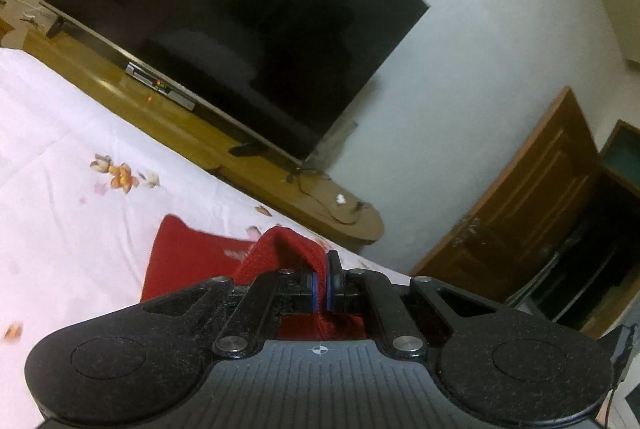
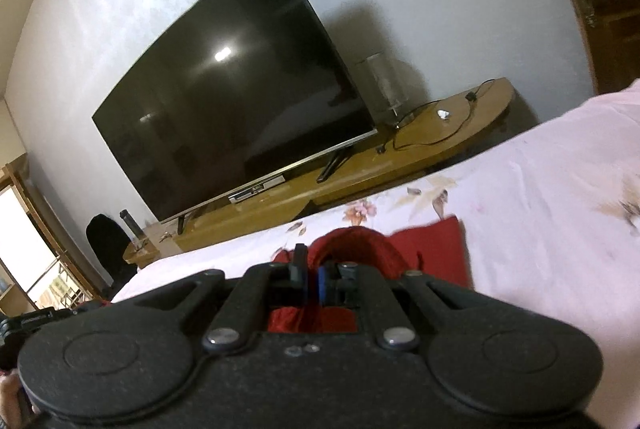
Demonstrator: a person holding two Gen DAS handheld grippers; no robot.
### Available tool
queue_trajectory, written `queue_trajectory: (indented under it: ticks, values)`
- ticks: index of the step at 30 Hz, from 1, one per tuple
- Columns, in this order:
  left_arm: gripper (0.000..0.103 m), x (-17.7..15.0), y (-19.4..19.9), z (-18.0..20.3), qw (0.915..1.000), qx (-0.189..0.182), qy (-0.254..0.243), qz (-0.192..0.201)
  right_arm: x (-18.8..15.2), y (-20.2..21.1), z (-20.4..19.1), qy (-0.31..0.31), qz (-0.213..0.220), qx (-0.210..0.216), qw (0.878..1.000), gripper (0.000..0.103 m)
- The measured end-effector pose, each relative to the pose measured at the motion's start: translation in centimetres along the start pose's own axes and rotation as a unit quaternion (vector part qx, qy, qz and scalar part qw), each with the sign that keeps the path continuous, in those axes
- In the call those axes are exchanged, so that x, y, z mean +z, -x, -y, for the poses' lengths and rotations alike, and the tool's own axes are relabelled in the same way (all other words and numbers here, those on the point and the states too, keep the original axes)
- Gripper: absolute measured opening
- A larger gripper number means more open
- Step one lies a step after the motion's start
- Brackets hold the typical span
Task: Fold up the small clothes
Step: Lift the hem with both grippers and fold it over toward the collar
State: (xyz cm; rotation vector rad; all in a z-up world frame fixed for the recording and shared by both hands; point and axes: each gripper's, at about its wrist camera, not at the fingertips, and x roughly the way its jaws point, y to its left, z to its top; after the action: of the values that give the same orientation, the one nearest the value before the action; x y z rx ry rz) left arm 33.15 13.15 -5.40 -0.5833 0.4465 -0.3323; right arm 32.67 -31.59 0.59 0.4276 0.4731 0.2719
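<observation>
A red knitted garment (image 1: 188,253) lies on the pink floral bedsheet (image 1: 60,157). My left gripper (image 1: 322,287) is shut on a raised ribbed edge of the red garment, which arches up between the fingers. In the right wrist view, my right gripper (image 2: 313,279) is shut on another bunched edge of the same red garment (image 2: 432,245), lifted a little off the bedsheet (image 2: 540,197). Most of the cloth is hidden behind the gripper bodies.
A large dark TV (image 1: 224,29) stands on a low wooden bench (image 1: 304,197) beyond the bed's far edge, with cables on it. A brown door (image 1: 520,205) is at the right. A black chair (image 2: 106,245) stands at the left.
</observation>
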Motion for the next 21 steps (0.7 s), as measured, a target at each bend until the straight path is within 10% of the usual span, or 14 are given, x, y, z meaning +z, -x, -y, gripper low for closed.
queue_trajectory:
  ticks: [17,21]
  values:
    - [0.004,0.2,-17.8,-6.5,0.9928,0.062,-0.020,-0.100,-0.8,-16.4,7.5,-0.039,-0.070,-0.047,0.996,0.010]
    - [0.005,-0.1,-18.4,-6.3,0.9914,0.084,-0.017,-0.099,-1.0,-17.0,8.6,-0.046,-0.048,-0.049,0.997,0.064]
